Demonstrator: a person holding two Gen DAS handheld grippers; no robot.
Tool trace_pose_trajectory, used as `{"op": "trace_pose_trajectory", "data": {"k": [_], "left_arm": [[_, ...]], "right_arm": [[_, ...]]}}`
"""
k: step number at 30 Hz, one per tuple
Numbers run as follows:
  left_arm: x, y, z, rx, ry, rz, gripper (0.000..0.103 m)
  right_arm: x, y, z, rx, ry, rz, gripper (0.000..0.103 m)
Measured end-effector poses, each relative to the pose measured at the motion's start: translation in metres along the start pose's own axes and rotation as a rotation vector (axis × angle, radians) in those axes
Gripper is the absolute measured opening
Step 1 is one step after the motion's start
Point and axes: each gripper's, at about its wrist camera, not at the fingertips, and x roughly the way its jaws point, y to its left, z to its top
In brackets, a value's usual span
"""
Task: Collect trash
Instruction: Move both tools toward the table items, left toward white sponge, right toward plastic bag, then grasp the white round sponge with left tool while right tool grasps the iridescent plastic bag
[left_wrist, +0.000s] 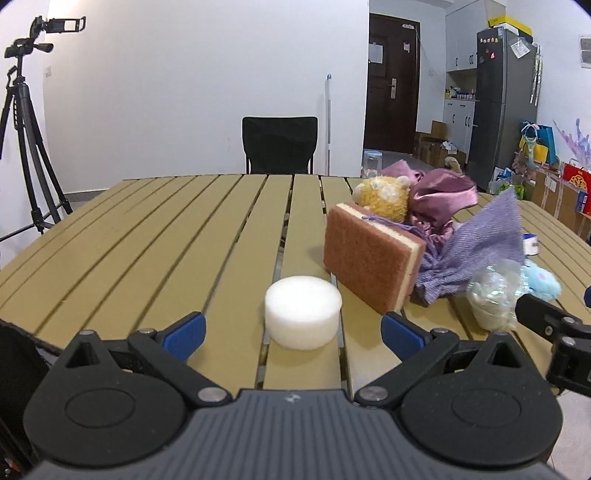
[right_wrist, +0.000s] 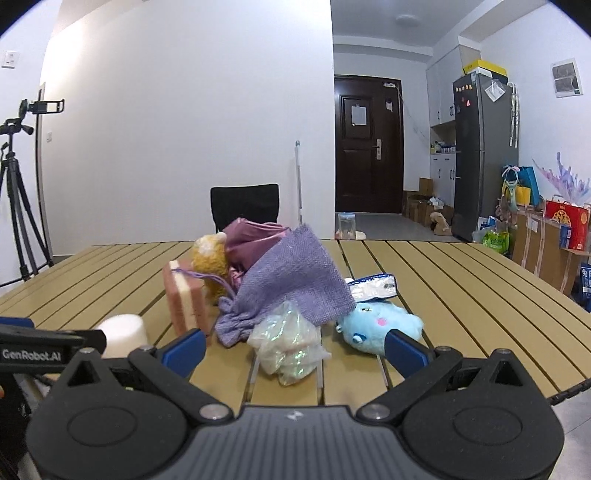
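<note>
Trash on the slatted table (left_wrist: 147, 236) looks wholly uncollected: nearest, the left gripper (left_wrist: 293, 334) is spread wide and empty with the white foam puck (left_wrist: 303, 312) just ahead of its blue fingertips, and the right gripper (right_wrist: 295, 349) gapes equally empty before the crinkled plastic bag (right_wrist: 291, 343). Farther back, the sponge (left_wrist: 369, 258), purple pouch (right_wrist: 295, 273), foil wrapper (right_wrist: 373, 286) and both plush toys lie heaped together, and no bin is visible.

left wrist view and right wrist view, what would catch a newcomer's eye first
First, the heap of soft things on the slatted table: a brown scouring sponge standing on edge against a lilac drawstring pouch, with a yellow plush toy behind. A white foam cylinder sits just ahead of the open left claw; a crinkly clear wrapper lies before the open right claw.
</note>
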Motion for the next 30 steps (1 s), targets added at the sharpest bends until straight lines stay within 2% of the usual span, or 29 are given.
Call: {"op": "trace_pose_trajectory", "data": {"k": [3,6,8,9,11,24,30], "left_arm": [[0.019,-0.003,0.0,0.002,0.019,0.006,0.1],[0.034,-0.004,0.0,-0.009,0.035,-0.008,0.089],[0.042,-0.004,0.001,-0.014,0.035,-0.01,0.077],[0.045,-0.004,0.001,-0.015,0.032,-0.018,0.074],[0.051,-0.004,0.001,-0.016,0.03,-0.031,0.059],[0.054,-0.003,0.004,-0.04,-0.019,-0.045,0.056],[0.05,-0.003,0.002,-0.046,-0.029,-0.048,0.056]], "right_arm": [[0.013,-0.001,-0.003,0.002,-0.013,0.005,0.103],[0.024,0.0,-0.007,-0.005,-0.026,0.007,0.103],[0.03,0.0,-0.01,-0.009,-0.035,0.005,0.103],[0.032,0.001,-0.01,-0.012,-0.037,0.003,0.103],[0.038,0.003,-0.012,-0.016,-0.029,0.003,0.103],[0.061,0.008,-0.02,-0.006,-0.026,-0.01,0.103],[0.071,0.01,-0.019,0.01,-0.001,-0.002,0.095]]}}
